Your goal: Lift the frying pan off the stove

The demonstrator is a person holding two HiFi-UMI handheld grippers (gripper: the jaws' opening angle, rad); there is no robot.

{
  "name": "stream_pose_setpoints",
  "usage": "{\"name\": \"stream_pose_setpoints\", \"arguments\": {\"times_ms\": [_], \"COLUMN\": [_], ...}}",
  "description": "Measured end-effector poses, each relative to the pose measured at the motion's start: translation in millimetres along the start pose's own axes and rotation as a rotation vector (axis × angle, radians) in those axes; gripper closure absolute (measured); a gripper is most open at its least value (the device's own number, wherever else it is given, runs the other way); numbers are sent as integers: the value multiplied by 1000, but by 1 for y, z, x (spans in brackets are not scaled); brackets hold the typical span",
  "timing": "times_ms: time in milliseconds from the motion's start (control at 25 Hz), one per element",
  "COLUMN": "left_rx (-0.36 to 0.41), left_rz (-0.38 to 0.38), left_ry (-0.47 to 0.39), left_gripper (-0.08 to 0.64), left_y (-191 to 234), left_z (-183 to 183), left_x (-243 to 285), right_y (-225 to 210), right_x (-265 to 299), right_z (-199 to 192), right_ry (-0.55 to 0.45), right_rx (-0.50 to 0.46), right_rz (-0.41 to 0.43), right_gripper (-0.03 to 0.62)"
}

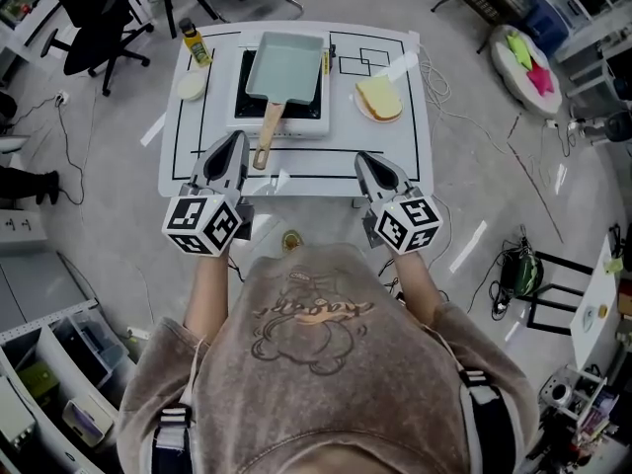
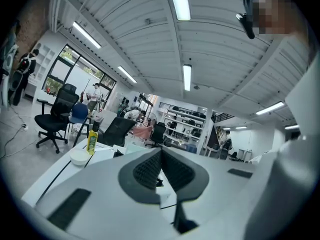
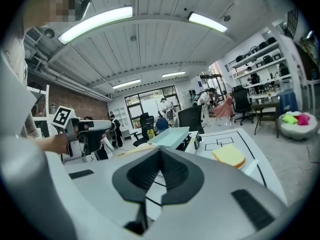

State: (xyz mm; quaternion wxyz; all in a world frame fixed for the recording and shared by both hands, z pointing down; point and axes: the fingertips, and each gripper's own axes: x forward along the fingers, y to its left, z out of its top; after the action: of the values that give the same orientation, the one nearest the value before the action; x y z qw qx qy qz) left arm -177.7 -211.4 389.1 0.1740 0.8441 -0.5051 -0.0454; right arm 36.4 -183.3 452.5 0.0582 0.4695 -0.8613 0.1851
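A rectangular pale-teal frying pan (image 1: 286,65) sits on a white stove (image 1: 279,117) in the middle of the white table; its wooden handle (image 1: 267,134) points toward me. The pan (image 3: 171,136) also shows in the right gripper view. My left gripper (image 1: 238,137) hovers over the table's near edge, just left of the handle's end, jaws shut and holding nothing (image 2: 161,151). My right gripper (image 1: 361,156) is at the near edge further right, apart from the pan, also shut and holding nothing (image 3: 160,151).
A slice of bread on a plate (image 1: 380,99) lies right of the stove. A yellow bottle (image 1: 196,42) and a white bowl (image 1: 191,85) stand at the left. Office chairs (image 1: 99,23) stand beyond the table; cables trail on the floor.
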Motion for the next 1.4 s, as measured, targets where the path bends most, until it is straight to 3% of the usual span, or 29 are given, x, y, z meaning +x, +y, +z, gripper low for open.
{"name": "stream_pose_setpoints", "arguments": {"times_ms": [760, 1400], "left_rx": [51, 47], "left_rz": [103, 153], "left_ry": [-7, -32], "left_gripper": [552, 551], "left_y": [-12, -27], "left_z": [2, 1], "left_x": [17, 14], "right_y": [-20, -27], "right_x": [14, 11], "right_z": [23, 26], "right_ry": [-26, -11], "right_rx": [1, -19], "right_rz": [76, 138], "right_gripper": [594, 594]}}
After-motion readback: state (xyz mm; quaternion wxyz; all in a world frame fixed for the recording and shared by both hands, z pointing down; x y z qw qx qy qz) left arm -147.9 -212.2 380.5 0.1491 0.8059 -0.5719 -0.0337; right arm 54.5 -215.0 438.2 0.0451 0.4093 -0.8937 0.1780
